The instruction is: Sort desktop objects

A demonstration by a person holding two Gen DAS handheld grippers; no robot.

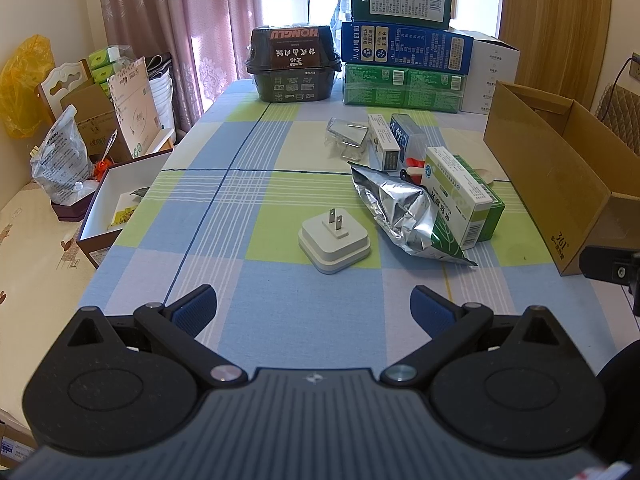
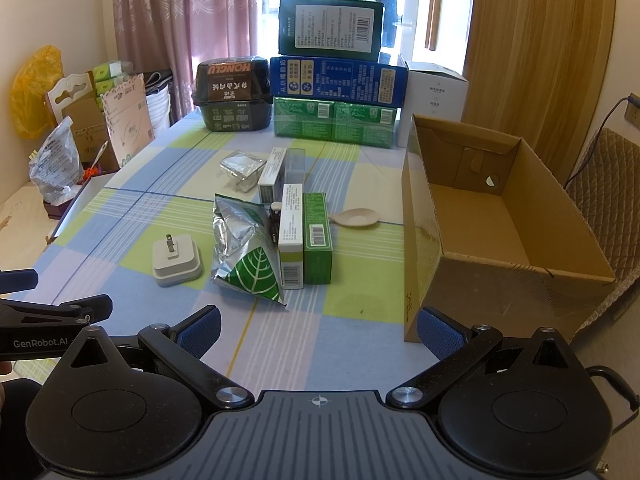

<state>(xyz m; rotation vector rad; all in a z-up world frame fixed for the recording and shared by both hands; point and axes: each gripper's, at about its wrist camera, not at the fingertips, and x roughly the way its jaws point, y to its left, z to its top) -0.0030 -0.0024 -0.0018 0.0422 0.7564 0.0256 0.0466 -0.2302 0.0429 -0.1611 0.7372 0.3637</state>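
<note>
Fingers of left gripper (image 1: 314, 308) and right gripper (image 2: 319, 330) spread wide, empty, hovering at near bench edge; white square plug adapter (image 1: 334, 242) nearest, brown cardboard box (image 2: 500, 216) at right edge likely awaiting sorted items.

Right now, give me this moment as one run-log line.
left gripper: open, empty | right gripper: open, empty | white plug adapter: on tablecloth, untouched | cardboard box: open, nothing visible inside | sorting: not started

Blue-green checked tablecloth (image 1: 256, 184), white plug (image 1: 334, 242)
</note>
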